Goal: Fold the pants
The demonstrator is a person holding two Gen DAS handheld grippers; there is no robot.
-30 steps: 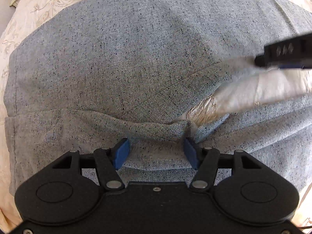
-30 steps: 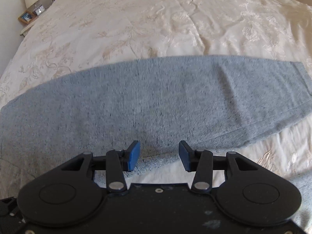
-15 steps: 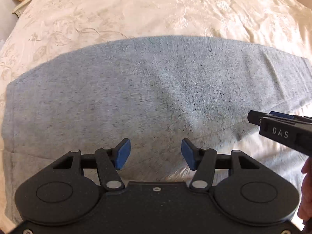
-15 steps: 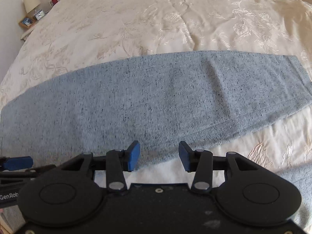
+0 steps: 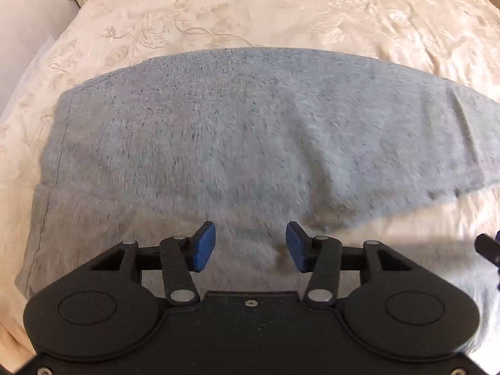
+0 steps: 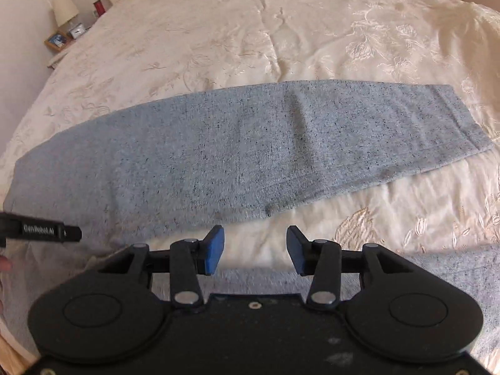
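Grey speckled pants [image 5: 237, 137] lie flat on the cream bedspread [image 5: 250, 9], waist end at the left, one leg [image 6: 281, 143] stretching right to its cuff. A second leg [image 6: 462, 268] shows at the lower right of the right wrist view. My left gripper [image 5: 250, 247] is open and empty above the pants near the crotch. My right gripper [image 6: 255, 249] is open and empty above the gap of bedspread between the legs. The left gripper's side also shows in the right wrist view [image 6: 40, 229].
The embroidered cream bedspread [image 6: 281, 31] stretches far beyond the pants. A bedside table with a lamp [image 6: 64, 7], a clock and a picture frame [image 6: 56, 40] stands at the far left by the wall.
Both grippers have lifted up and back from the pants. The left gripper let go of the bunched fabric it straddled. The pants now lie flat and look smaller in both views.
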